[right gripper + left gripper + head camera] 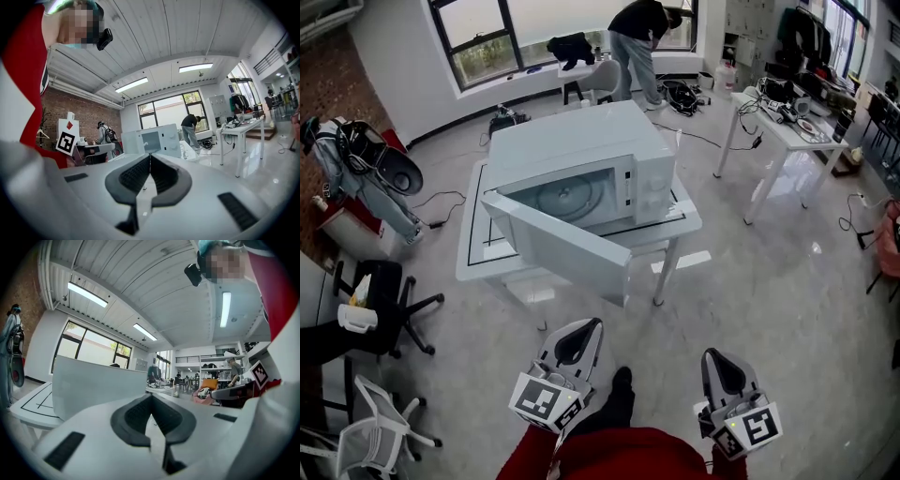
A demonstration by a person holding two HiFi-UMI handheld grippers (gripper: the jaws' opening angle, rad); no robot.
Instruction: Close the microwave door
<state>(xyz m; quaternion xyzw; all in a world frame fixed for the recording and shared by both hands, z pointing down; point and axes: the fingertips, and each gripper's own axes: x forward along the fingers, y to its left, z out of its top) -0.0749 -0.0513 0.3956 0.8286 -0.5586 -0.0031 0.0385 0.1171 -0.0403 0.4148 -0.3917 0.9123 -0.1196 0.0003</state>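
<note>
A white microwave (581, 159) sits on a low white table (478, 258) ahead of me. Its door (558, 239) hangs wide open, swung out toward me on the left hinge, with the glass turntable visible inside. In the left gripper view the door (93, 380) fills the left middle as a pale panel. The right gripper view shows the microwave (152, 140) small and far off. My left gripper (581, 328) and right gripper (719, 361) are both shut and empty, held low near my body, well short of the door.
A black office chair (389, 300) and a white chair (370, 427) stand at the left. A white desk (787, 127) with clutter is at the right. A person (637, 42) bends over at the far window. Cables lie on the floor.
</note>
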